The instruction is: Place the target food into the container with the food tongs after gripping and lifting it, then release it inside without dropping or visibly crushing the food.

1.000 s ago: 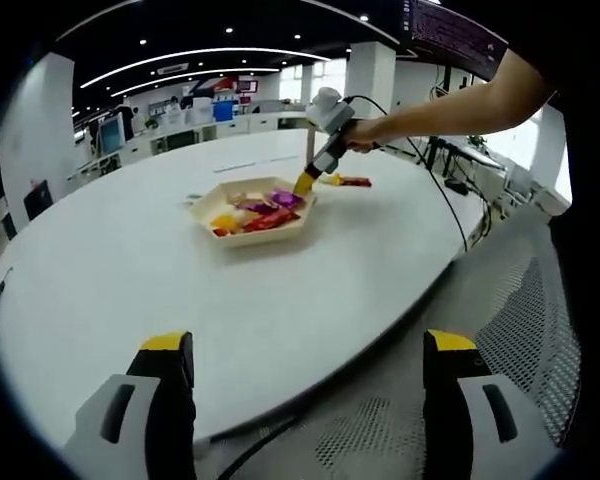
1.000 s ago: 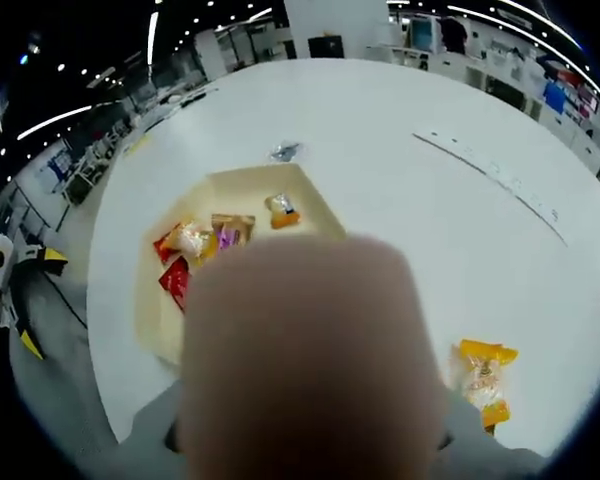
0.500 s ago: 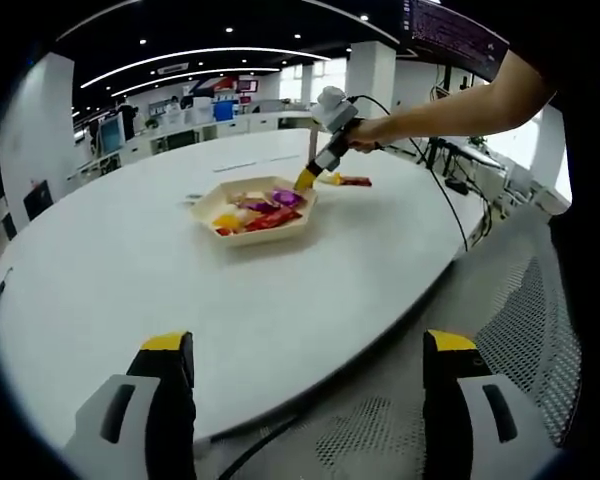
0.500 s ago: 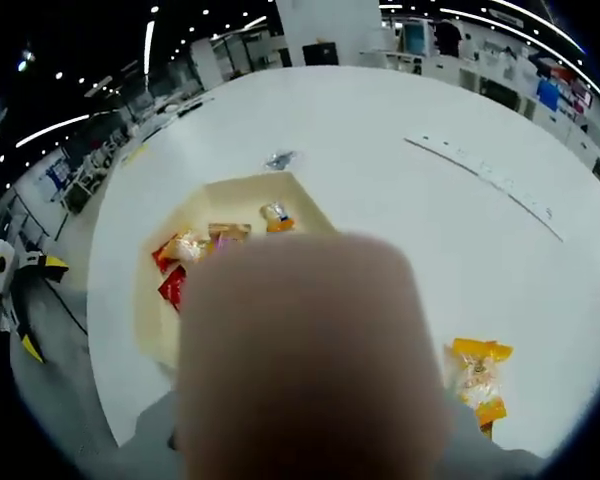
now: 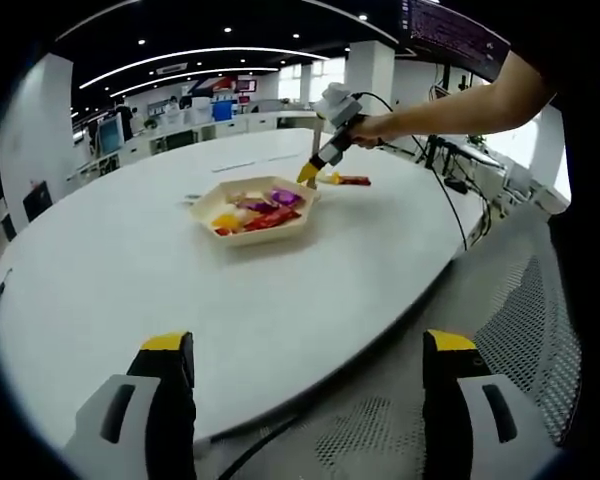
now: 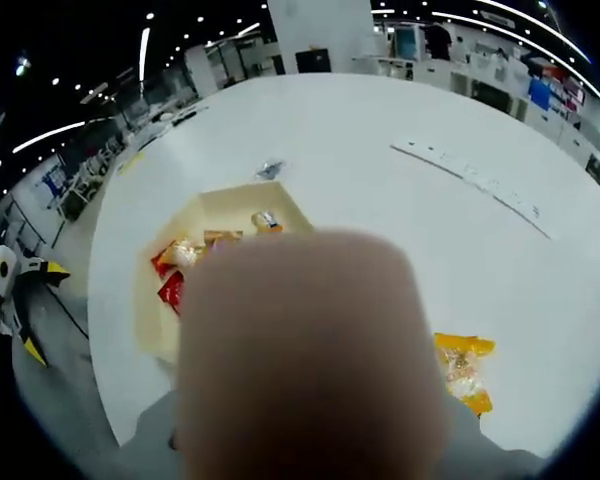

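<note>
White and round, the table [image 5: 130, 270] sits in a big office. In the left gripper view, the left gripper [image 5: 305, 400] is open at the table's near edge. The container [image 5: 252, 212] holds bright snack packets [image 5: 260, 212]. The right gripper [image 5: 307, 175] hovers just past it; I cannot tell if it is open.

In the right gripper view, a blurry shape hides the jaws. A yellow snack packet [image 6: 460, 368] lies on the table, apart from the container [image 6: 155, 320].

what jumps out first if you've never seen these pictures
In the right gripper view, a big blurred pinkish shape blocks the middle, too close to identify. Behind it a cream tray of bright snack packets sits on the white table, with one orange packet lying outside it. In the left gripper view, the right gripper hangs by that tray.
</note>
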`<control>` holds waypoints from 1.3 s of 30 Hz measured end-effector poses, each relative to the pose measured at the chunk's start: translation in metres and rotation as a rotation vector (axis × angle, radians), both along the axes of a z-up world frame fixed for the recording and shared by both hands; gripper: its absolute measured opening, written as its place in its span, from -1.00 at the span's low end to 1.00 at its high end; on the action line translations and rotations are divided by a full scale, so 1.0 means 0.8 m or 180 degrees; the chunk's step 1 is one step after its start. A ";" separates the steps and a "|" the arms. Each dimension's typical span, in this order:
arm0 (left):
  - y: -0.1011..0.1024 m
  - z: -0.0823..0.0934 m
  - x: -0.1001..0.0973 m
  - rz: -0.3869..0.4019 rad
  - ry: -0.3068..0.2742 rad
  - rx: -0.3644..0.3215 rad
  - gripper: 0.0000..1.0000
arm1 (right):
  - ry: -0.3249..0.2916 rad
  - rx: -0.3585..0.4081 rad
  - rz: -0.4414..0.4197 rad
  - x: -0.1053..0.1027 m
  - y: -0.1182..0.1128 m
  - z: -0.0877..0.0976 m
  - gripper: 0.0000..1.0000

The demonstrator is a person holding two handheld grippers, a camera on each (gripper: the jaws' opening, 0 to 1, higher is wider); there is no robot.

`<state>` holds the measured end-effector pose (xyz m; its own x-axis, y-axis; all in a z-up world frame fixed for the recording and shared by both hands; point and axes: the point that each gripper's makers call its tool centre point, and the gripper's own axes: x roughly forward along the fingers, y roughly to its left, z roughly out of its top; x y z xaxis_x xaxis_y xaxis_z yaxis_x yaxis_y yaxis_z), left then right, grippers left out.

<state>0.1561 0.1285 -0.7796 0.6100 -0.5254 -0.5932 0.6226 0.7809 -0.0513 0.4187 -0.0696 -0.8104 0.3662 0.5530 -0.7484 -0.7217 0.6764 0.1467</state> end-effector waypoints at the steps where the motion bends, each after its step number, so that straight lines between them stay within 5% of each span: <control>1: 0.000 0.000 0.000 0.0000 -0.0002 0.0000 0.85 | -0.0006 -0.0006 -0.0002 0.000 -0.003 0.001 -0.58; 21: -0.002 0.003 0.000 -0.0034 -0.0061 -0.0005 0.84 | -0.0050 -0.0060 -0.0043 -0.006 -0.022 0.016 -0.54; 39: 0.000 0.001 0.001 0.0012 -0.0020 0.0005 0.84 | -0.0012 -0.0180 0.0258 -0.006 -0.011 -0.017 -0.50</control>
<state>0.1571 0.1289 -0.7786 0.6156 -0.5223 -0.5902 0.6200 0.7832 -0.0463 0.4141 -0.0783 -0.8237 0.3248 0.5378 -0.7780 -0.7750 0.6228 0.1070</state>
